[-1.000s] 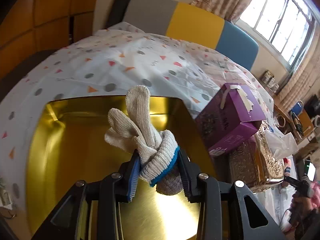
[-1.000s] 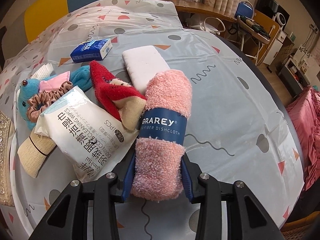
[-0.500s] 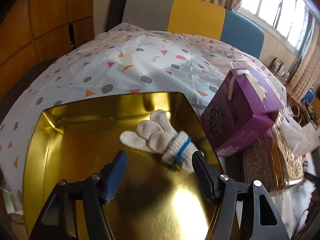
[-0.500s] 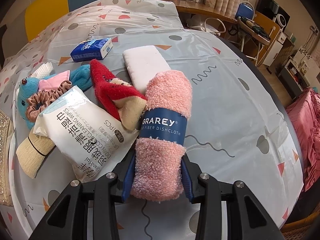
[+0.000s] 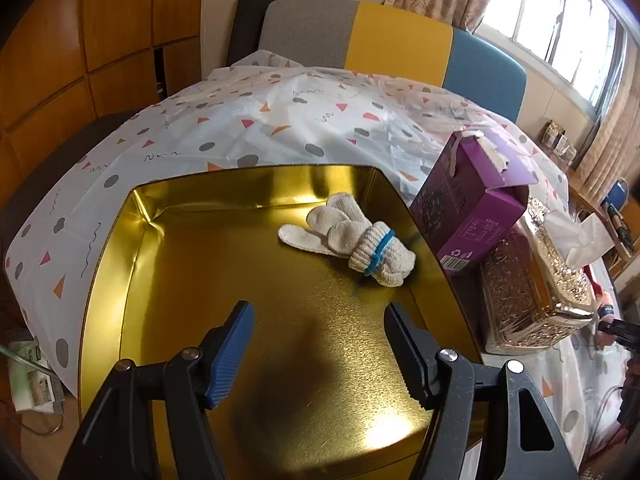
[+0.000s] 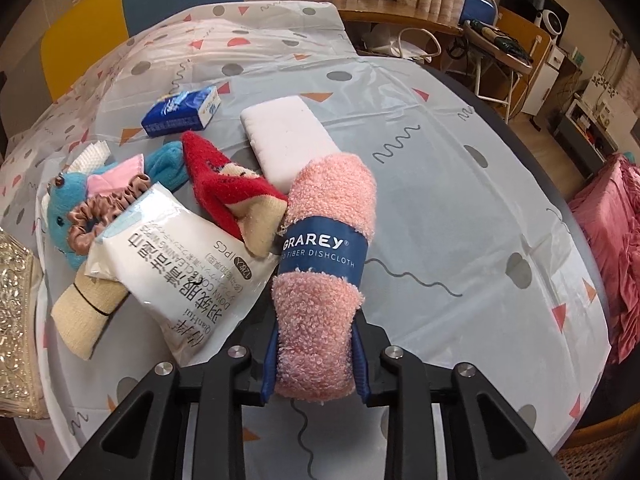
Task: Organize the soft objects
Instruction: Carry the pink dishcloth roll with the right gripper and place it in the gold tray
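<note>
A rolled white knit glove (image 5: 352, 236) with a blue band lies in the gold tray (image 5: 200, 264), near its right wall. My left gripper (image 5: 320, 320) is open and empty, held above the tray short of the glove. My right gripper (image 6: 316, 356) is shut on a rolled pink dishcloth (image 6: 324, 264) with a blue paper band. To its left on the table lie a white wipes packet (image 6: 180, 264), a red sock (image 6: 224, 192), a blue plush toy (image 6: 64, 204), a brown scrunchie (image 6: 104, 212) and a beige cloth roll (image 6: 84, 316).
A purple box (image 5: 468, 208) and an ornate gold tissue box (image 5: 532, 280) stand right of the tray. In the right wrist view a white sponge (image 6: 288, 140) and a blue tissue pack (image 6: 184, 110) lie farther back. The patterned tablecloth (image 6: 460, 200) covers the table.
My left gripper opened and let go of the white glove, which now lies in the gold tray, and then drew back. My right gripper stays shut on the pink dishcloth, hardly moving.
</note>
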Tool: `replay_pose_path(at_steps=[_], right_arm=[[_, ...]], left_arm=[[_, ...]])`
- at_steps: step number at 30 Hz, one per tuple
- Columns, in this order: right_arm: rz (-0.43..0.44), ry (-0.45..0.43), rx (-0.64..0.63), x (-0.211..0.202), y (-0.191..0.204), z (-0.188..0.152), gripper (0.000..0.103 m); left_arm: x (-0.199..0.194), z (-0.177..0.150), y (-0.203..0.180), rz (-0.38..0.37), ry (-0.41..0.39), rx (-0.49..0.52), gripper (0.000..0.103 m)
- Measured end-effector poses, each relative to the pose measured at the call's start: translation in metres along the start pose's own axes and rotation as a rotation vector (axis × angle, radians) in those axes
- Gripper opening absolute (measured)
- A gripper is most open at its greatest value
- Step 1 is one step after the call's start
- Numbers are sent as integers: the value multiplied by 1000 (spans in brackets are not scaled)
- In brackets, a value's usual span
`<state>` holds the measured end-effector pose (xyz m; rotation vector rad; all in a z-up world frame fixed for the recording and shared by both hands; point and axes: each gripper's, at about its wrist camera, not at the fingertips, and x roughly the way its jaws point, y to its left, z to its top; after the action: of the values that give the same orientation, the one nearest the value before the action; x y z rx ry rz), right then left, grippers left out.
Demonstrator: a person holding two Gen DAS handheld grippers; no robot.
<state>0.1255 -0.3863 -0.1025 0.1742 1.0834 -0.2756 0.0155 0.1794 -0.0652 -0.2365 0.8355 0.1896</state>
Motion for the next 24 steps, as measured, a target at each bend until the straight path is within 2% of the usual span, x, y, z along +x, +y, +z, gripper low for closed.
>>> replay_pose_path(at_steps=[8,12,17,24], right_arm=[[48,-144,17,-62,9,-7,28],[117,-218,-11,-99,28,-10,28],[231,-294,-116,-146,77,-18,28],[468,-293,-324,-190,179,-48,28]], left_arm=[[-18,-1,-8,-14,-53,43,69],[-23,-1,-7,-13,-66,40,70],[-28,-1,2,-2,-83,15,70],[-34,-2,17,19,-94,-24,70]])
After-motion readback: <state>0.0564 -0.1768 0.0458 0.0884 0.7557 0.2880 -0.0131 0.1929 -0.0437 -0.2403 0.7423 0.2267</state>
